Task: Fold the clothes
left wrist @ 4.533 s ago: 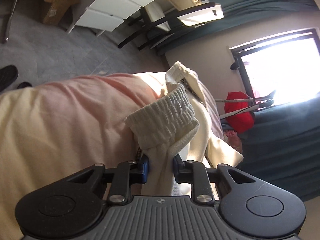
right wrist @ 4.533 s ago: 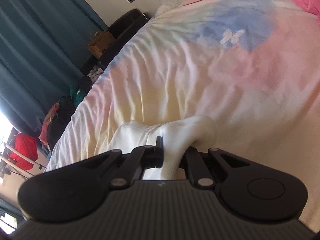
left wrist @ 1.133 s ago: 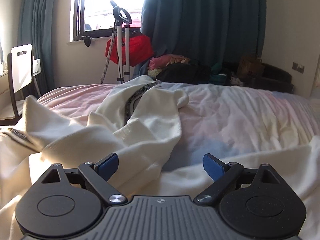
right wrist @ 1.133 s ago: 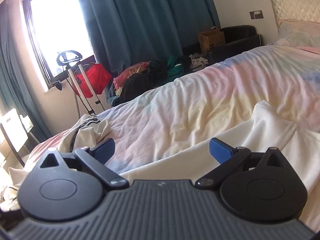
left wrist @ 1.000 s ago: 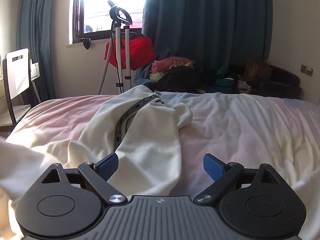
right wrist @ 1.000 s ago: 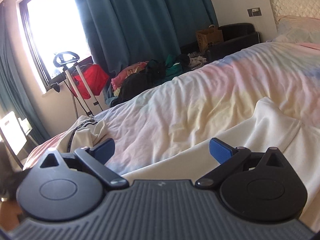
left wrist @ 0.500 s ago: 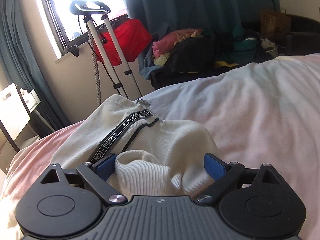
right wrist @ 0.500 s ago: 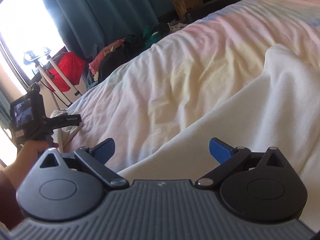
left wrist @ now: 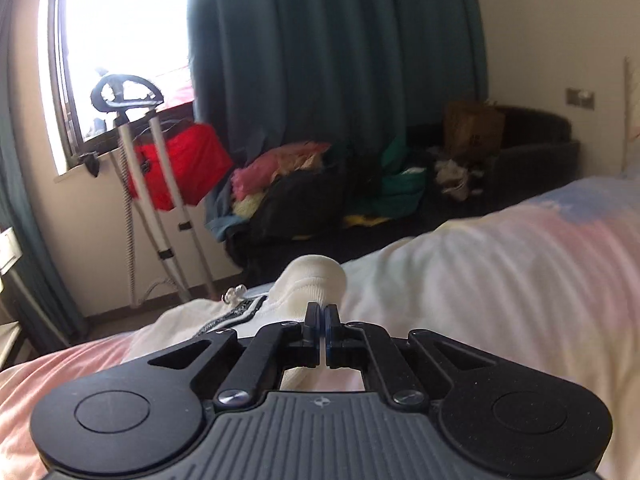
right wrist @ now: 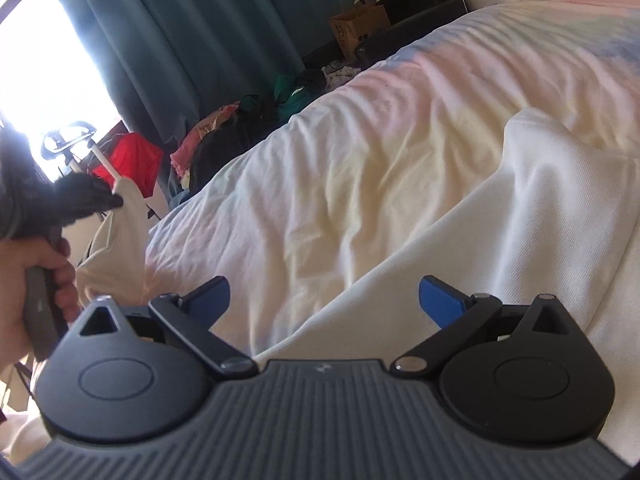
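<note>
Cream knit garment (left wrist: 308,284) is spread across the bed (right wrist: 360,152), on a pastel tie-dye cover. In the left wrist view a ribbed cuff end is seen bunched just ahead of the left gripper (left wrist: 321,322). That gripper's jaws are drawn together with only a thin gap, and cream fabric is seen directly in front of and under them, so a thin fold of the cuff is judged to be pinched; the contact itself is hidden by the pads. A dark printed tape trim (left wrist: 236,312) runs along the garment beside the cuff.

In the right wrist view the right gripper (right wrist: 324,298) is held with jaws spread wide and nothing is gripped; a broad cream panel (right wrist: 520,208) lies below and to the right of it. The person's left hand (right wrist: 28,280) is seen at the left edge, with cloth hanging near it.

Handling, as judged: the fabric is soft, limp and light, with no stiffness, so sagging and bunching are to be expected when it is lifted. Ribbed knit is not slippery, and a pinch should hold. Hold is best taken at cuffs, hems or seam corners, where layers are thicker. The zip or trim hardware may snag. How far folding has got cannot be settled.
</note>
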Available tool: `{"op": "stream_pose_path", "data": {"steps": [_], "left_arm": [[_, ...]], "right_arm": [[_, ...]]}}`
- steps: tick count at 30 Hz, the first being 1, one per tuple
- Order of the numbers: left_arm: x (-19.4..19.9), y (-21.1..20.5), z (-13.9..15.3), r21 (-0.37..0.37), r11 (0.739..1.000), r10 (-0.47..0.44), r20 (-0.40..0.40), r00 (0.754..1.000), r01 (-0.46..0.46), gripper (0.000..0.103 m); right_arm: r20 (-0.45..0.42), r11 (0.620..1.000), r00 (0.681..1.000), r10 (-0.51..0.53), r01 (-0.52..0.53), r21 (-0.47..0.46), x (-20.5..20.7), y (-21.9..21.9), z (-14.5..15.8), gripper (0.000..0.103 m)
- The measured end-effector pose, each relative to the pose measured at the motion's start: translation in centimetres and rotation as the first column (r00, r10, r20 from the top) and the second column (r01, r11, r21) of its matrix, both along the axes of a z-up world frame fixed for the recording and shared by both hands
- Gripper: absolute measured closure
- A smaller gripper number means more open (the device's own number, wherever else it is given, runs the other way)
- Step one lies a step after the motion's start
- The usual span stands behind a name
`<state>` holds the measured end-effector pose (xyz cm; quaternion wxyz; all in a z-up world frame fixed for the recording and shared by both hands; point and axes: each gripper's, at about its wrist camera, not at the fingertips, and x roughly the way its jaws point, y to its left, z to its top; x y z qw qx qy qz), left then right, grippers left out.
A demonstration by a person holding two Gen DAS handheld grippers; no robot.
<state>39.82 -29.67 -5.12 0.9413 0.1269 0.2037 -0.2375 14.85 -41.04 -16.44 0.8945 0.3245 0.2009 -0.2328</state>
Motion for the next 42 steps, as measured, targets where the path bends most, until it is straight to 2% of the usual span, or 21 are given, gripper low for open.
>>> {"op": "stream_pose_path", "data": {"steps": [4,6,9,11,12,13,17,19,22,24,28,33,35,37,39,42], "left_arm": [[-3.9,-4.6,3.2,-0.084,0.985,-0.154,-0.003,0.988,0.153,0.101],[-5.5,-6.9,3.3,-0.099,0.978,-0.187,-0.050,0.981,0.181,0.101],[-7.9,-9.1,3.1,-0.167,0.965,-0.221,-0.093,0.971,0.204,0.096],[-9.4,-9.6,3.4,-0.173,0.958,-0.243,-0.068,0.968,0.228,0.078],[-10.0,-9.5,3.6,-0.167,0.959,-0.241,-0.065,0.968,0.228,0.054],[-10.6,-9.2,3.8,-0.167,0.960,-0.239,-0.064,0.969,0.226,0.042],[-13.0,-4.0,4.8,-0.213,0.957,-0.219,-0.083,0.972,0.197,0.038],[-14.8,-0.2,5.0,-0.226,0.963,-0.172,-0.079,0.982,0.150,0.032],[-18.7,7.4,4.7,-0.211,0.976,-0.055,-0.024,0.998,0.049,0.023],[-21.5,12.1,4.0,-0.184,0.983,0.032,0.006,0.999,-0.031,0.022],[-25.3,19.9,2.0,-0.163,0.973,0.163,-0.037,0.986,-0.166,0.022],[-27.8,25.5,0.2,-0.211,0.941,0.266,-0.032,0.964,-0.266,0.020],[-28.7,27.6,-0.6,-0.236,0.925,0.299,-0.036,0.954,-0.299,0.019],[-29.1,28.6,-1.4,-0.268,0.915,0.299,-0.054,0.953,-0.302,0.019],[-29.5,29.1,-2.2,-0.266,0.919,0.288,-0.048,0.956,-0.290,0.019],[-29.5,29.2,-3.3,-0.197,0.940,0.277,-0.032,0.960,-0.278,0.019]], "right_arm": [[0.018,0.999,0.999,-0.049,0.049,0.002,-0.7,-0.9,0.4,0.000],[0.025,0.997,0.997,-0.070,0.070,0.010,-1.0,-1.6,0.4,0.000],[0.031,0.996,0.995,-0.090,0.090,0.012,-1.2,-2.2,0.2,0.000],[0.028,0.995,0.995,-0.096,0.095,0.027,-1.2,-2.6,-0.1,0.000],[0.031,0.995,0.995,-0.099,0.098,0.034,-1.2,-2.7,-0.2,0.000],[0.033,0.994,0.994,-0.103,0.101,0.041,-1.3,-2.8,-0.2,0.000],[0.040,0.993,0.994,-0.102,0.099,0.070,-1.5,-3.2,-0.4,0.000],[0.051,0.992,0.995,-0.092,0.087,0.092,-1.6,-3.4,-0.4,0.000],[0.086,0.990,0.994,-0.066,0.055,0.133,-2.2,-3.4,-0.5,0.001],[0.108,0.990,0.993,-0.041,0.026,0.141,-2.4,-3.2,-0.2,0.001],[0.149,0.990,0.989,0.019,-0.039,0.136,-2.9,-2.5,0.5,0.001],[0.193,0.987,0.975,0.106,-0.127,0.103,-3.5,-1.2,1.9,0.002],[0.188,0.980,0.973,0.134,-0.158,0.122,-3.6,-1.0,1.9,0.002],[0.179,0.966,0.972,0.152,-0.185,0.182,-3.6,-1.0,1.4,0.002],[0.171,0.942,0.971,0.166,-0.207,0.265,-3.6,-0.9,0.5,0.002],[0.151,0.918,0.972,0.181,-0.222,0.328,-3.5,-0.3,-0.5,0.002]]}}
